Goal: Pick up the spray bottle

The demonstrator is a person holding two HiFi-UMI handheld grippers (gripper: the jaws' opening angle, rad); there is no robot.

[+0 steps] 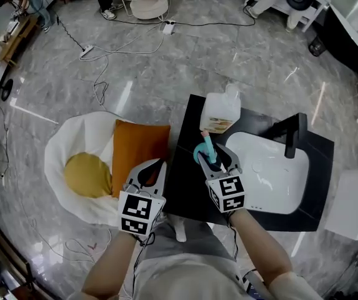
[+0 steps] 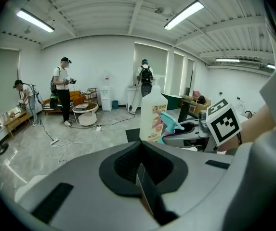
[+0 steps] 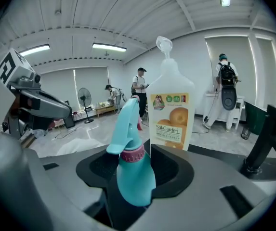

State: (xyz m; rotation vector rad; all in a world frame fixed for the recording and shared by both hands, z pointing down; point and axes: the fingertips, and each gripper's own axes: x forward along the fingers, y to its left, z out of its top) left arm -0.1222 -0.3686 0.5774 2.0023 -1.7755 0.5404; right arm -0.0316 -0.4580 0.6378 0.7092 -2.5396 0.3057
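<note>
The teal spray bottle [image 1: 207, 150] with a pink collar stands on the black counter [image 1: 188, 186], just in front of a white jug [image 1: 219, 112]. My right gripper [image 1: 216, 159] reaches around it, a jaw on each side. In the right gripper view the spray bottle [image 3: 133, 162] fills the hollow of the right gripper [image 3: 140, 170], and a dark gap shows at its left side, so the jaws are open. My left gripper [image 1: 152, 170] hangs off the counter's left edge, shut and empty. The left gripper view shows the spray bottle [image 2: 169, 124] to its right.
A white sink basin [image 1: 272, 174] with a black tap [image 1: 294, 133] is set in the counter to the right. An orange cushion [image 1: 138, 149] and a white beanbag [image 1: 72, 142] lie on the floor at left. Cables [image 1: 97, 58] trail across the marble floor. People [image 2: 63, 90] stand far off.
</note>
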